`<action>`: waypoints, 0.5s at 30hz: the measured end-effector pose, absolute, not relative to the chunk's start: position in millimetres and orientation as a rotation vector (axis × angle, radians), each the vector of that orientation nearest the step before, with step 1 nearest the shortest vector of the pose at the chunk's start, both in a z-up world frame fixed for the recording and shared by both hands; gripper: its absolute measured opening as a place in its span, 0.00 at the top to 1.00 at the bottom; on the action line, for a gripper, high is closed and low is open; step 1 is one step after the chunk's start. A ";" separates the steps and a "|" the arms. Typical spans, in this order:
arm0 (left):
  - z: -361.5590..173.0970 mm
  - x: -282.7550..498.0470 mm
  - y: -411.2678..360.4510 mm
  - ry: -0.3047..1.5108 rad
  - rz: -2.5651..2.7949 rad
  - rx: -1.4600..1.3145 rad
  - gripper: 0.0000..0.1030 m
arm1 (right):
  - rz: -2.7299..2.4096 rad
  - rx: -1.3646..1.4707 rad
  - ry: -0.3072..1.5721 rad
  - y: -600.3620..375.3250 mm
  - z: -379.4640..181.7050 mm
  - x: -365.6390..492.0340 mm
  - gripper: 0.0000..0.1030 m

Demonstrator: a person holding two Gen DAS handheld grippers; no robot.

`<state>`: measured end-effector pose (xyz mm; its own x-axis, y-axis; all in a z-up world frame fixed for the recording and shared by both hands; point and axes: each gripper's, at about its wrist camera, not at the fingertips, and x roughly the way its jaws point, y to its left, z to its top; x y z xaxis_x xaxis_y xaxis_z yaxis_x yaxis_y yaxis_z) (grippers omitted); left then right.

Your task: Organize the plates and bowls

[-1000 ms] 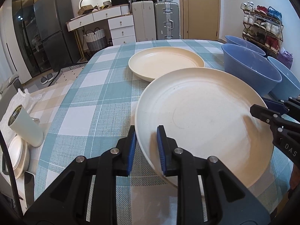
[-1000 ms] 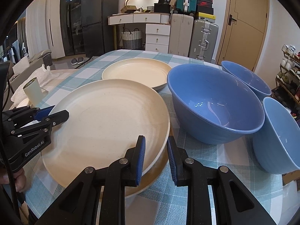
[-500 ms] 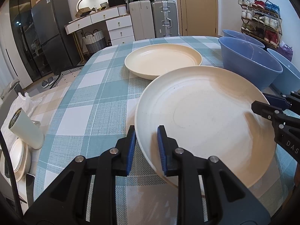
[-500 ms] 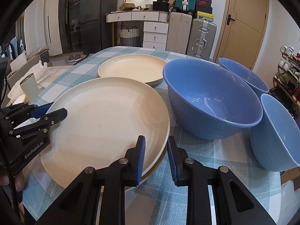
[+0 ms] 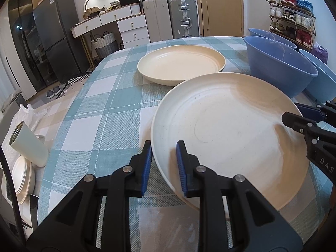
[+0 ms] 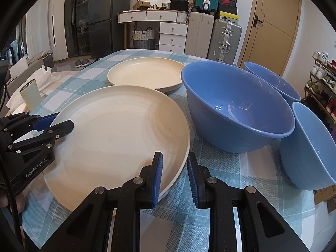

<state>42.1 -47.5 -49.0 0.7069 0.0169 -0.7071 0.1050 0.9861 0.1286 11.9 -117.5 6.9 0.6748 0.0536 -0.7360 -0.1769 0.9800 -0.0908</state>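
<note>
**Item: cream dinner plate, carried at both rims**

Near plate (image 5: 229, 130): cream, speckled, shallow rim. It sits low over the checked tablecloth (image 5: 100, 113) at the near edge of the table, seemingly raised clear of it, though contact under its far side cannot be ruled out. Left gripper (image 5: 162, 163): blue pads narrowed onto the plate's left rim, one pad inside, one outside. Right gripper (image 6: 174, 176): the same clamp on the opposite rim. Two opposed holds probably serve to keep a wide, flat piece level and stop it pivoting.

Second plate (image 6: 145, 75): same cream ware, resting flat further back, its near rim just beside the held plate's far rim. Likely the stacking base, since like goes on like.

Large blue bowl (image 6: 237, 105): upright, just right of both plates. Two further blue bowls, one behind (image 6: 273, 82), one at the right edge, tilted (image 6: 310, 147). Grouped apart from the plates; nesting not yet done.

Off-table, left: pale cup (image 5: 27, 145) on its side, small stack of plates (image 5: 21, 176).
</note>
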 end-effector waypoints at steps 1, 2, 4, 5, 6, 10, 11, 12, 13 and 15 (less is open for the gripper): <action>-49.4 42.6 -47.0 0.786 -0.049 0.165 0.81 | 0.131 -0.160 0.821 -118.1 6.7 12.0 0.77; -49.9 42.5 -47.3 0.787 -0.049 0.166 0.81 | 0.130 -0.160 0.821 -118.1 6.7 12.0 0.77; -50.5 42.4 -47.5 0.789 -0.050 0.168 0.81 | 0.130 -0.161 0.820 -118.2 6.7 12.0 0.77; -50.7 42.6 -47.6 0.789 -0.050 0.170 0.81 | 0.130 -0.161 0.821 -118.8 6.5 11.6 0.77; -50.8 42.8 -47.6 0.790 -0.050 0.171 0.81 | 0.130 -0.160 0.822 -119.2 5.9 11.5 0.77; -50.7 42.4 -48.3 0.790 -0.051 0.175 0.81 | 0.130 -0.160 0.822 -119.5 5.2 11.7 0.77; -50.5 42.2 -48.7 0.790 -0.051 0.173 0.81 | 0.130 -0.159 0.822 -119.5 5.1 11.7 0.77; -50.5 42.2 -48.9 0.790 -0.051 0.173 0.81 | 0.130 -0.159 0.823 -119.6 4.9 12.0 0.77; -50.7 42.5 -48.6 0.791 -0.051 0.173 0.81 | 0.130 -0.158 0.822 -119.5 5.3 11.7 0.77; -50.5 42.1 -49.1 0.791 -0.051 0.173 0.80 | 0.130 -0.158 0.823 -119.6 5.3 11.8 0.77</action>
